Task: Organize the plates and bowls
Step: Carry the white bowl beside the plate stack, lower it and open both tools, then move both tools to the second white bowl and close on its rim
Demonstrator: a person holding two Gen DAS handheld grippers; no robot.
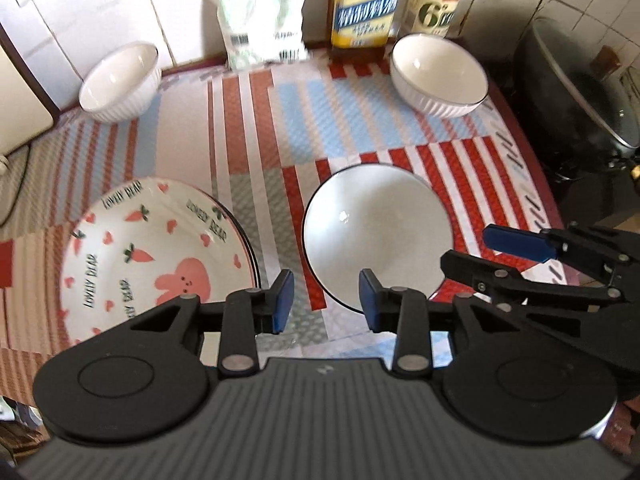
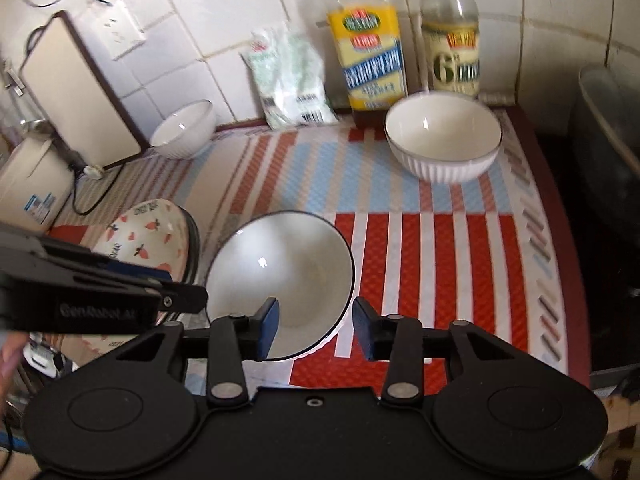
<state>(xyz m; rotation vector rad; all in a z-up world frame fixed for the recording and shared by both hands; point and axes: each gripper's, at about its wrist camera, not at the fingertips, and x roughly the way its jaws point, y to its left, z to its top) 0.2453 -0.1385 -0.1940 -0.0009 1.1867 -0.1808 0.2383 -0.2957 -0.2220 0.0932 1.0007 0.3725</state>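
Bowl (image 1: 378, 236) rim lies clear beyond both spread, empty tongs, left (image 1: 326, 302) and right (image 2: 314, 328).

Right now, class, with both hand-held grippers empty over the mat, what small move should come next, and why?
Probably reach the right hand-held gripper toward the far right bowl. Three bowls sit apart: that one, the near bowl and the far left bowl, while the plates already look stacked. It is nearest that side.

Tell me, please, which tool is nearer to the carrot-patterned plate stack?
Left. The left tool hangs open just beside the plate stack, between it and the near bowl. The right tool is open at that bowl's far side, away from the plates.
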